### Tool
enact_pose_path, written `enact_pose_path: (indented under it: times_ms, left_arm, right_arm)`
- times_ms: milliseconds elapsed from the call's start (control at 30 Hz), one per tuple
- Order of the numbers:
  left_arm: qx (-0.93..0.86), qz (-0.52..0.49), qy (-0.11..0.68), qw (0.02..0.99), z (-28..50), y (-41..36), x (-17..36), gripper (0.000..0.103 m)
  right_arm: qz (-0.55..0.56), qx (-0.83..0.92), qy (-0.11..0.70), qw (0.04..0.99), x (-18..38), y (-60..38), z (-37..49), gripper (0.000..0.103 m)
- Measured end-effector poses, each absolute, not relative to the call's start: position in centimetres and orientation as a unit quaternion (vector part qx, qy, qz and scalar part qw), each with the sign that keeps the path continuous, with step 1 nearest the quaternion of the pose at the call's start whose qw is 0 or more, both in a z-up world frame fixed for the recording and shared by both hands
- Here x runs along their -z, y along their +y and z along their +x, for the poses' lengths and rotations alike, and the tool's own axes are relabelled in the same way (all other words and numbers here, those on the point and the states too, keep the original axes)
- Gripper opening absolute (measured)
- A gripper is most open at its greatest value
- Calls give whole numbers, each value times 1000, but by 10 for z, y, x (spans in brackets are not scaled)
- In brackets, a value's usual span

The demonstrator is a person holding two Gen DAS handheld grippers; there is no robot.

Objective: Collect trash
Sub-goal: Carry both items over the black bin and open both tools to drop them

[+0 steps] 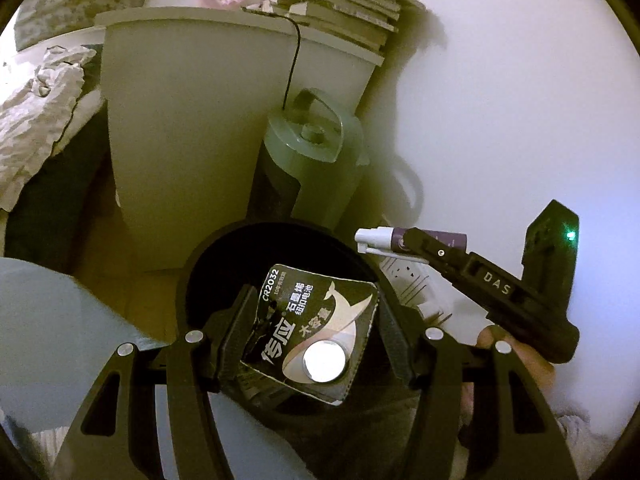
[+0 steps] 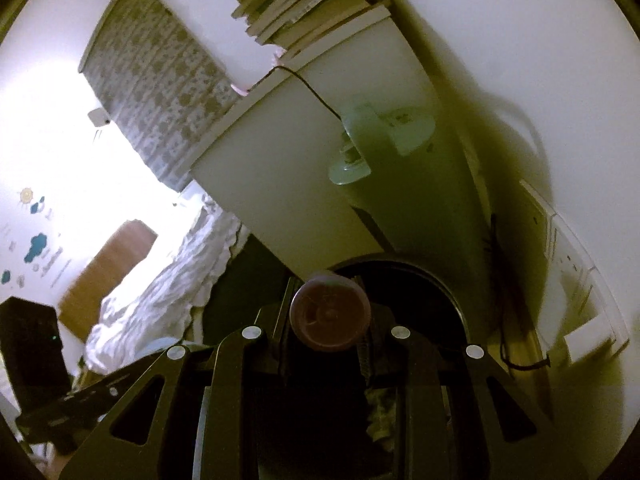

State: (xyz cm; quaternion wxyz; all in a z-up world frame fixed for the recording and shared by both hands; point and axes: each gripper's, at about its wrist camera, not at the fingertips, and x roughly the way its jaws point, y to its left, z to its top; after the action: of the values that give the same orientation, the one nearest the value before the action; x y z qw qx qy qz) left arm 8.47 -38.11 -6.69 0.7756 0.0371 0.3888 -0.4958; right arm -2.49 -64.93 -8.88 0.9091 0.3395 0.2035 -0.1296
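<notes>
Left wrist view: left hand-held gripper (image 1: 310, 334) clamps a battery card (image 1: 308, 326) over the black bin (image 1: 192, 276) mouth. Right hand-held gripper (image 1: 404, 246) at right pinches a purple tube (image 1: 394, 238), white cap over the bin rim. Right wrist view: tube (image 2: 330, 314) end-on, gripped between the fingers, above the bin (image 2: 432, 280); white cabinet (image 2: 288, 184) behind.

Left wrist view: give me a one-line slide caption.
Left gripper holds a battery card over the black bin; right gripper carries a purple tube alongside.
</notes>
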Motion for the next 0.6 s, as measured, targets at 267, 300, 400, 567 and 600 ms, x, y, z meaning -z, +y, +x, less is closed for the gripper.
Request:
enact_pose_path:
  times_ms: [267, 300, 400, 567, 600]
  left_arm:
    - [492, 40, 404, 770, 90, -397, 79, 59]
    - [491, 42, 405, 770, 90, -398, 80, 59]
    - [490, 50, 415, 765, 90, -403, 88, 59]
    - [487, 55, 430, 758, 92, -412, 100, 59]
    - [485, 56, 435, 756, 92, -414, 103, 59]
  right_arm:
    - [330, 128, 216, 910, 91, -645, -17, 26]
    - [331, 129, 218, 909, 91, -645, -16, 26]
    - [330, 130, 229, 906, 95, -646, -9, 26]
    - [329, 131, 255, 900, 106, -648, 5, 26]
    - [330, 131, 259, 898, 108, -648, 7, 26]
